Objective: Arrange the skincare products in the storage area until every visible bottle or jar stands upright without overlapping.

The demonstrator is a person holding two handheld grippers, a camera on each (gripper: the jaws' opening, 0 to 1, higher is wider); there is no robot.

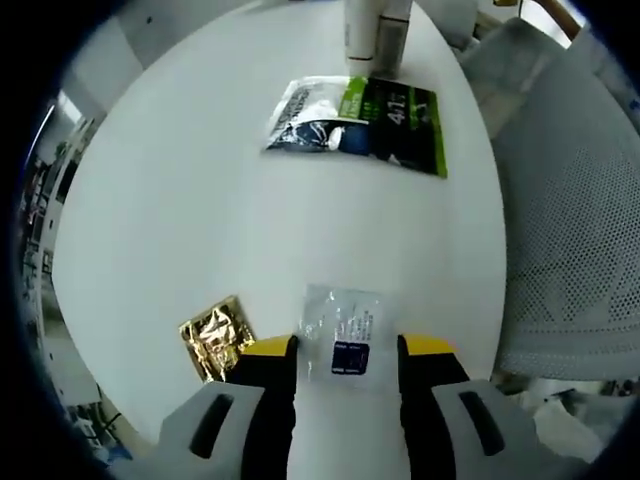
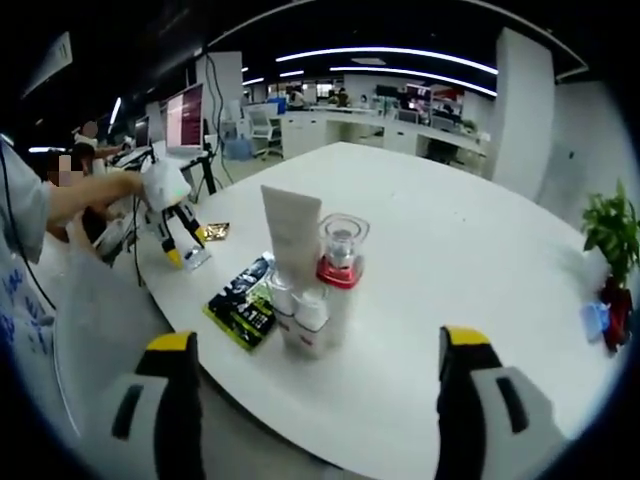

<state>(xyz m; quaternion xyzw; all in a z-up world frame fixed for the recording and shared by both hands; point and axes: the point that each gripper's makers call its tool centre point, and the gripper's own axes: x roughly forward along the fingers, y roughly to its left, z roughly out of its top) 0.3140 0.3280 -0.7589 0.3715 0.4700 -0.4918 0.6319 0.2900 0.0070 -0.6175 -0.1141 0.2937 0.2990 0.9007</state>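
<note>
Left gripper (image 1: 348, 347) straddles sachet (image 1: 346, 336) — bottles (image 2: 312, 280) upright.

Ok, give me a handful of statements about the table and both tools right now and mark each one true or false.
1. The left tool has its jaws open on either side of a small clear sachet. True.
2. A gold foil packet lies on the white table beside the left tool. True.
3. The green and black sachet stands upright. False: it lies flat on the table.
4. The right tool is shut on the white tube. False: its jaws are wide open and short of the cluster.
5. The red-collared bottle lies on its side. False: it stands upright beside the tube.
</note>
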